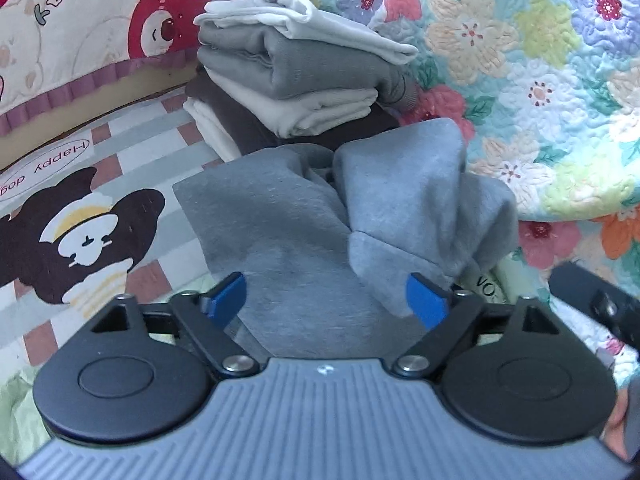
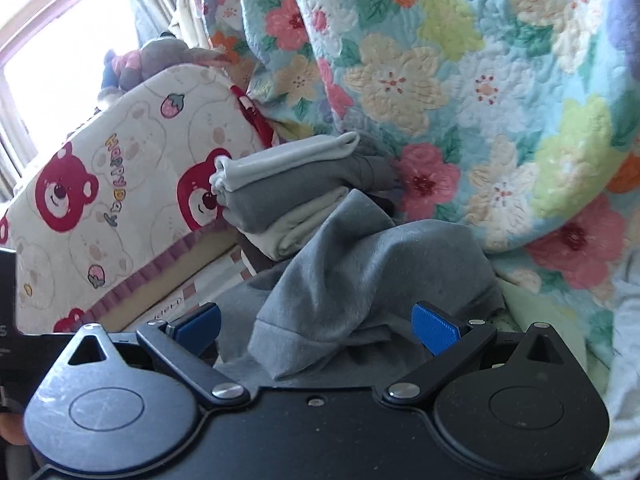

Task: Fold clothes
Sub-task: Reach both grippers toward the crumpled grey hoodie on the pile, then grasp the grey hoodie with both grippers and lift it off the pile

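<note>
Grey fleece, the garment (image 1: 288,232) lies half-folded on the bed sheet (image 1: 132,128), one flap bunched at two o'clock (unflattened). Both the left gripper (image 1: 326,300) and right gripper (image 2: 316,324) are held spread, empty. The bunched flap probably needs grasping next; a folded stack (image 1: 296,68) waits at twelve.

A grey fleece garment (image 1: 304,224) lies rumpled, partly folded, before a stack of folded clothes (image 1: 296,64).
</note>
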The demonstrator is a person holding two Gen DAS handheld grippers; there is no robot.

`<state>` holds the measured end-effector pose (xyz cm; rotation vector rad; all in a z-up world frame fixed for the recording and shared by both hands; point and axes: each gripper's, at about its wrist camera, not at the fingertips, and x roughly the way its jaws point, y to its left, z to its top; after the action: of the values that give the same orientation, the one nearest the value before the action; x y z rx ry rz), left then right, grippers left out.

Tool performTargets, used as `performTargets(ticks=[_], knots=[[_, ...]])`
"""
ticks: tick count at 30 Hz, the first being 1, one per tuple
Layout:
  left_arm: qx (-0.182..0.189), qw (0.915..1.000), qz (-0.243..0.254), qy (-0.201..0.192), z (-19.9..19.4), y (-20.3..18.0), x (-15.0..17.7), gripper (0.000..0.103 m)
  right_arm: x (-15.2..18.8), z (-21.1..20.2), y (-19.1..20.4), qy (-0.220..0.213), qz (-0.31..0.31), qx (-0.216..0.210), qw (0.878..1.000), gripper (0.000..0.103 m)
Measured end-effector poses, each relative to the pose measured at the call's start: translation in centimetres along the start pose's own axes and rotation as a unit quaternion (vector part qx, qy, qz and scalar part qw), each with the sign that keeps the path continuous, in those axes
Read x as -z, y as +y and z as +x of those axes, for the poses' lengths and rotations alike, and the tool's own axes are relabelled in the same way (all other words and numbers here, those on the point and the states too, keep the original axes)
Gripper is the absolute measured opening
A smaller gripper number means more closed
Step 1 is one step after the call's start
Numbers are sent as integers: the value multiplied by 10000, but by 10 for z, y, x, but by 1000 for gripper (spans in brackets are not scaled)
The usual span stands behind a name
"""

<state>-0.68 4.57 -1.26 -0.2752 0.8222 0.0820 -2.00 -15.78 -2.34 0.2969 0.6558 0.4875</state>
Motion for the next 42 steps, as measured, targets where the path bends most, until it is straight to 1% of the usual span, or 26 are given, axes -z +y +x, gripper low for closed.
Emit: performTargets(ticks=[1, 3, 4, 5, 7, 10, 12, 13, 14, 16, 18, 20, 21, 22, 23, 24, 26, 29, 31, 34, 36, 37, 38, 39, 40, 42], knots=[[-15, 10000, -22, 41, 4, 5, 0, 61, -1, 9, -2, 59, -62, -38, 10000, 92], [-66, 9998, -180, 48, 15, 20, 1, 54, -2, 27, -9, 213, -84, -101, 9997, 71], [-91, 9996, -259, 52, 21, 28, 1, 51, -3, 35, -12, 270, -45, -118, 9996, 51], [-117, 9993, -338, 56, 27, 35, 2, 50, -5, 39, -12, 276, -39, -134, 9995, 36], [-167, 9986, -496, 64, 38, 50, 2, 50, -11, 48, -14, 288, -33, -165, 9994, 22], [-244, 9970, -732, 76, 54, 72, 3, 52, -28, 62, 1, 175, -469, -147, 9986, 25], [-295, 9956, -890, 84, 65, 87, 4, 56, -42, 80, 9, 214, -656, -215, 9974, 54], [-320, 9947, -968, 88, 71, 94, 4, 58, -48, 92, 12, 276, -683, -185, 9971, 84], [-345, 9939, -1047, 92, 76, 102, 5, 60, -54, 104, 12, 204, -648, -69, 9977, 96], [-386, 9921, -1194, 80, 89, 115, 5, 71, -61, 128, 8, 139, -500, 134, 9986, 96], [-312, 9911, -1297, 39, 112, 121, 5, 80, -59, 159, 1, 491, -514, 342, 9969, 96], [147, 9898, -1402, 207, 139, 129, 6, 86, -51, 189, -12, 994, -335, 398, 9937, 93], [633, 9857, -1492, 467, 156, 135, 8, 84, -40, 198, -20, 1318, -51, 277, 9909, 88], [1027, 9794, -1597, 692, 169, 140, 12, 69, -30, 206, -28, 1632, 225, 152, 9862, 78], [1242, 9732, -1739, 849, 176, 141, 18, 58, -16, 203, -29, 1655, 163, -105, 9860, 68], [1411, 9700, -1765, 898, 180, 141, 24, 40, -2, 199, -29, 1673, 98, -358, 9852, 59], [1605, 9746, -1444, 592, 171, 134, 30, 32, 21, 183, -29, 1516, -72, -448, 9874, 23], [2172, 9619, -1623, 347, 155, 134, 40, 19, 33, 156, -45, 1355, 607, -949, 9844, 13], [2644, 9520, -1537, 155, 136, 131, 43, 17, 36, 154, -46, 1332, 608, -790, 9861, 13], [2554, 9617, -998, -4, 105, 115, 47, 18, 40, 151, -47, 1296, 608, -550, 9882, 13], [2212, 9713, -868, 111, 100, 108, 49, 25, 43, 148, -48, 1271, 608, -391, 9892, 16], [1989, 9762, -831, 227, 104, 107, 49, 39, 44, 147, -48, 1259, 608, -311, 9897, 26], [1796, 9799, -796, 335, 109, 106, 48, 46, 46, 146, -49, 1247, 608, -231, 9901, 44], [1667, 9821, -766, 431, 115, 106, 48, 50, 47, 145, -49, 1234, 608, -151, 9904, 53], [1619, 9822, -793, 534, 121, 107, 48, 51, 48, 144, -50, 1221, 608, -72, 9906, 67], [1840, 9740, -1078, 767, 136, 113, 52, 60, 51, 142, -51, 1196, 607, 88, 9909, 81]])
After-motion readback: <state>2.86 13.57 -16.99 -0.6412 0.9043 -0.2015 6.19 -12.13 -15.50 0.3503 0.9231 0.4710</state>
